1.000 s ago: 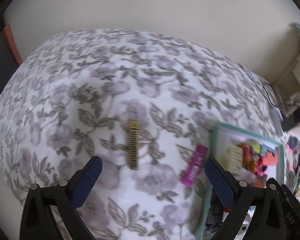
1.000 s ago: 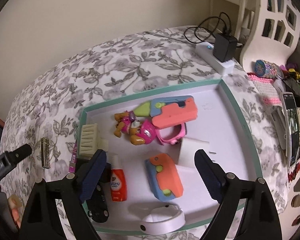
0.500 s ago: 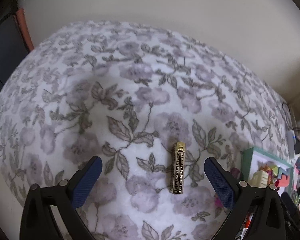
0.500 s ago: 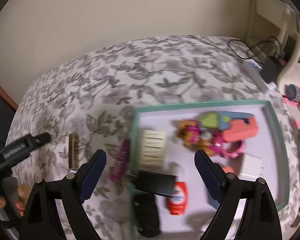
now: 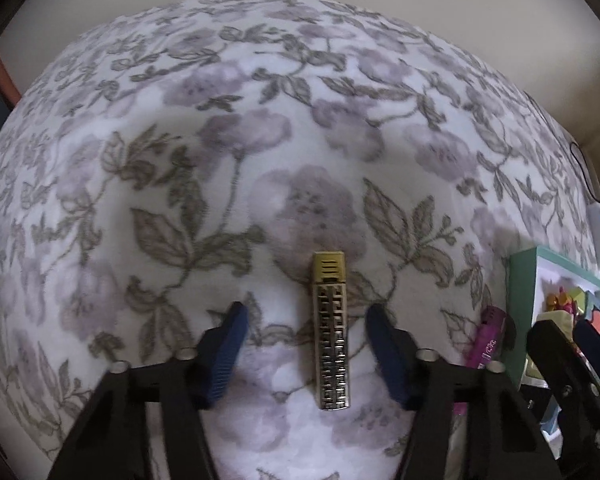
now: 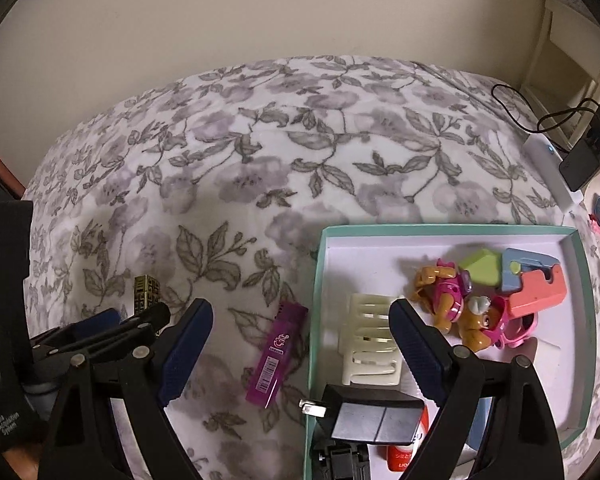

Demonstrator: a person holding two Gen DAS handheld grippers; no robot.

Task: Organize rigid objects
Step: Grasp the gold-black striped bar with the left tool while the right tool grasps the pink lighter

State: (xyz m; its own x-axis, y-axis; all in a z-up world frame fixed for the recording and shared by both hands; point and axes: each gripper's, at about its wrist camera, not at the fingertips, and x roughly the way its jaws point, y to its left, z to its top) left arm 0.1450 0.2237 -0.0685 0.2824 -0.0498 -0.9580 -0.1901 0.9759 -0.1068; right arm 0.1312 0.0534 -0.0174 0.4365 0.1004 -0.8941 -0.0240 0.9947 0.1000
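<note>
Floral cloth (image 5: pixel 260 128) in grey and lilac covers the work surface, with a plain cream wall (image 6: pixel 260 12) behind it.

1. Left gripper (image 5: pixel 304 318): we see its two blue fingers (image 5: pixel 226 354) spread apart, one on each side of the gold lighter (image 5: pixel 332 332). The jaws are released and neither pad touches the lighter. The lighter lies flat on the cloth, lengthwise between the fingers, its plain gold cap pointing away from the camera.

2. Right gripper (image 6: pixel 300 320): we see its jaws also released and holding nothing. It hangs over the left rim of the tray (image 6: pixel 440 230). The left finger sits above the cloth, the right finger above the tray interior.

3. Purple lighter (image 6: pixel 276 354): it lies flat on the cloth just beside the tray's left wall, outside the tray, with its barcode label facing up. From the left wrist view it shows as a pink-purple strip (image 5: pixel 488 338) to the right of the left gripper.

4. Tray contents: a cream hair clip (image 6: pixel 370 340) near the left wall, a black plug adapter (image 6: pixel 372 416) at the near edge, two toy pups (image 6: pixel 456 308), and a coral and blue toy (image 6: pixel 534 280) at the far right. A red and white item (image 6: pixel 404 454) lies below the adapter; it is mostly hidden, possibly a small bottle.

5. Far right: we note a white power strip (image 6: pixel 548 168) with a black charger (image 6: pixel 584 164) plugged in.
</note>
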